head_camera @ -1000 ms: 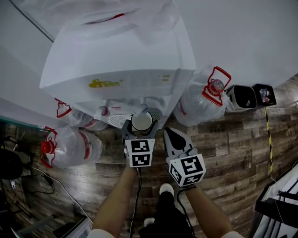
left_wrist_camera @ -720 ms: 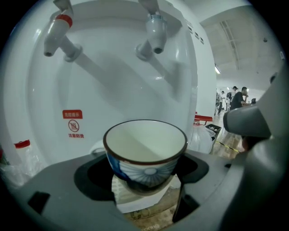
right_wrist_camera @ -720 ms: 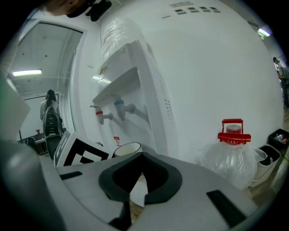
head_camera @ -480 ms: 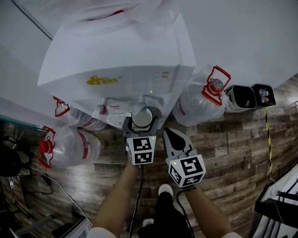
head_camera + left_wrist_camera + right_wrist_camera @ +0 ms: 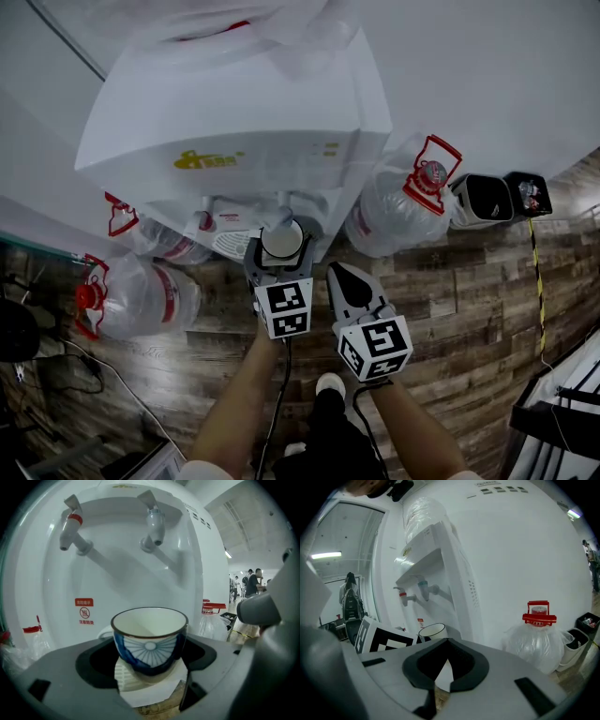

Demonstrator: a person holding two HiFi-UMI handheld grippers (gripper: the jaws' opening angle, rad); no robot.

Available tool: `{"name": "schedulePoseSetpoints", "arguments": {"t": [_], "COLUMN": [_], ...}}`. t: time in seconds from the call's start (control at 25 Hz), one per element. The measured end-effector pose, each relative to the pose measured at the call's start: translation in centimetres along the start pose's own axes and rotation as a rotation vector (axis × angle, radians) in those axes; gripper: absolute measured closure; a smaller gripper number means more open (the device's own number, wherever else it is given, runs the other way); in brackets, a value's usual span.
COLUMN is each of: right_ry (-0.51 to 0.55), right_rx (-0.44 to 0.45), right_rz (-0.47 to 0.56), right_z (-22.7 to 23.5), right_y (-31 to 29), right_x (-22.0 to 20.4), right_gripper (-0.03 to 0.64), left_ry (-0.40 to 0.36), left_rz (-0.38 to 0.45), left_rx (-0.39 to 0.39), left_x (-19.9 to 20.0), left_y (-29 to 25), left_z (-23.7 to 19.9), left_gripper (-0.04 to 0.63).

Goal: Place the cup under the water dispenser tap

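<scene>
Head view: the white water dispenser (image 5: 234, 112) stands against the wall and carries a yellow logo (image 5: 208, 159) on its front, too small to read. The cup (image 5: 283, 239) sits upright, mouth up, between the jaws of the left claw (image 5: 281, 249), right at the dispenser's tap recess. The right claw (image 5: 346, 277) hangs just beside the left one, over the wooden floor (image 5: 469, 300), jaws drawn together. Large water bottles with red handles lie on either side of the dispenser (image 5: 401, 202) (image 5: 141, 295). Left gripper view: the left claw is closed on the cup (image 5: 150, 637), one jaw on each side of its lower body. The cup has a white inside, a dark rim and a blue wall with a radiating line pattern, and its axis is vertical. Above it are two taps, a red-banded tap (image 5: 71, 527) to the left and a blue-grey tap (image 5: 152, 527). The cup lines up below the blue-grey one. A red warning label (image 5: 84, 603) with a prohibition sign beneath it sits on the recess wall, its characters not legible. A white ribbed piece (image 5: 125, 674) shows under the cup, contact unclear. Right gripper view: the jaws meet at the tips with nothing between them. The cup rim (image 5: 432, 630) shows beyond them, beside the left claw's marker cube (image 5: 379, 641).
</scene>
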State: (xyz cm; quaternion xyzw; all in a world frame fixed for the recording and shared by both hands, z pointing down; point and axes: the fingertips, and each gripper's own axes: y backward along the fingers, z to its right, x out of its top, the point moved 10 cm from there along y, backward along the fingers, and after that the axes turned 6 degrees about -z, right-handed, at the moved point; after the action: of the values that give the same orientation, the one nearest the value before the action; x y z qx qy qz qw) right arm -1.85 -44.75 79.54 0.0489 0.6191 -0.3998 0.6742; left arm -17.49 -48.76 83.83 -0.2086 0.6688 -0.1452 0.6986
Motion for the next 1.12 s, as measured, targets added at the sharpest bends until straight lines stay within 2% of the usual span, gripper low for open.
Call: {"name": "schedulePoseSetpoints", "arguments": {"t": [0.32, 0.56, 0.84, 1.12], "right_ry": [0.003, -0.006, -0.010, -0.018], "right_rx": [-0.013, -0.033, -0.041, -0.067], "right_rz": [0.006, 0.005, 0.029, 0.049], "right_z": [-0.1, -1.7, -6.7, -12.5], "right_y": [1.2, 4.1, 10.4, 19.4], "right_x": [0.6, 1.8, 4.9, 8.4], "right_gripper": [0.595, 0.597, 0.595, 0.595], "left_ry": [0.018, 0.014, 0.011, 0.019], "left_rz": [-0.002, -0.007, -0.042, -0.055], "left_rx": [-0.009, -0.036, -0.061, -0.075], "left_x": [-0.2, 0.8, 3.6, 6.9], "left_y": [1.6, 5.5, 14.3, 26.8], "left_z": [0.1, 0.6, -0.2, -0.3], "left_gripper": [0.167, 0.167, 0.169, 0.169]}}
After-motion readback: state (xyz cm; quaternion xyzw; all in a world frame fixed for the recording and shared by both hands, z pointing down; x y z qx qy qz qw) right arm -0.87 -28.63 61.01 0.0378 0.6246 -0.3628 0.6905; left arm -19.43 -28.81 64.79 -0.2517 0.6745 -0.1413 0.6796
